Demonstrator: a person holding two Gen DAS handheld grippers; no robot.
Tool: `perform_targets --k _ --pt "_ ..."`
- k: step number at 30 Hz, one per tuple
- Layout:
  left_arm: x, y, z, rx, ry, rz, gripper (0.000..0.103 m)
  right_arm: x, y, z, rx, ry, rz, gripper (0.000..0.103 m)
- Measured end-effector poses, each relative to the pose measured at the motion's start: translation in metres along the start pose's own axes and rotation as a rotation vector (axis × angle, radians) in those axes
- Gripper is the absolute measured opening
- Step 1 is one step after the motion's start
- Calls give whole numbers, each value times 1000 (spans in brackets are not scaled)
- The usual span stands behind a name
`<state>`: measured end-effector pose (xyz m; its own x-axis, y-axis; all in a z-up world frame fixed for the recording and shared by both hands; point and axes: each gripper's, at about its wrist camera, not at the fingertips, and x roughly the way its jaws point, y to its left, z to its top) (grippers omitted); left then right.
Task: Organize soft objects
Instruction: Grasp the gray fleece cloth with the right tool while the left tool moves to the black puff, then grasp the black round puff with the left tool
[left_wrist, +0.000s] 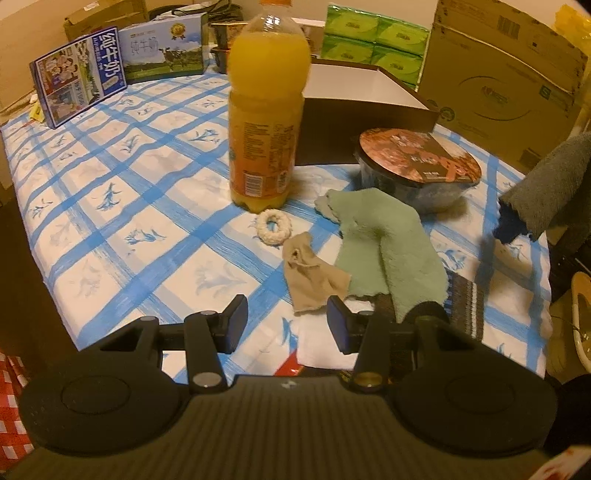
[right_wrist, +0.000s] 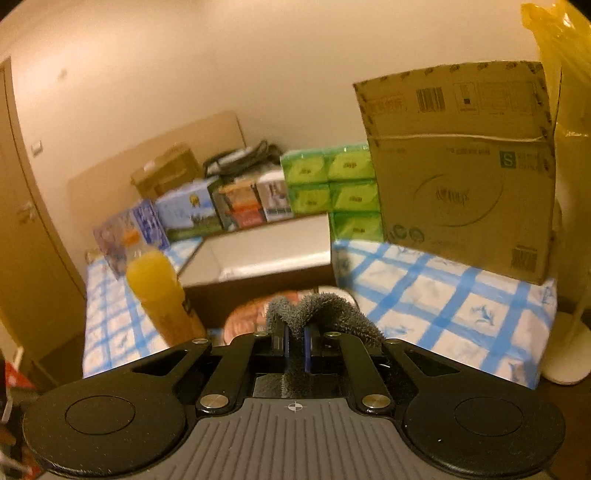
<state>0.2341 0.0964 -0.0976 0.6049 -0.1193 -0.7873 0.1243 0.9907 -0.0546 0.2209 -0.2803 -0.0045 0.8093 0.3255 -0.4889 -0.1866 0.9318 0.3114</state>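
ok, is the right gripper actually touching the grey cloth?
Touching. The right wrist view shows the grey cloth pinched between the shut fingers of the right gripper, fabric bulging out above the pads.

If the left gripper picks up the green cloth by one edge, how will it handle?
The green cloth lies rumpled and folded over itself, so it will probably hang limp. It looks fluffy and thin, so likely light. One edge overlaps the tan sock, which may drag along. The left gripper is open, just short of the sock.
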Motion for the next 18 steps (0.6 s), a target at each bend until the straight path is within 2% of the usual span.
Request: perform_targets --k 3,6,9,14,18 --pt "3 -5 -2 10 12 -17 43 -2 5 -12 -25 97 11 7" --pt "6 -13 -5 25 24 -34 43 0 12 -27 -39 192 61 8" --pt "11 -23 -8 50 41 -61 43 12 10 -41 -26 261 77 8" --pt "21 -45 -15 97 64 -113 43 37 -9 -61 33 308 -4 8" --pt "34 -65 -21 143 87 -145 44 59 -16 -79 -10 318 -115 8"
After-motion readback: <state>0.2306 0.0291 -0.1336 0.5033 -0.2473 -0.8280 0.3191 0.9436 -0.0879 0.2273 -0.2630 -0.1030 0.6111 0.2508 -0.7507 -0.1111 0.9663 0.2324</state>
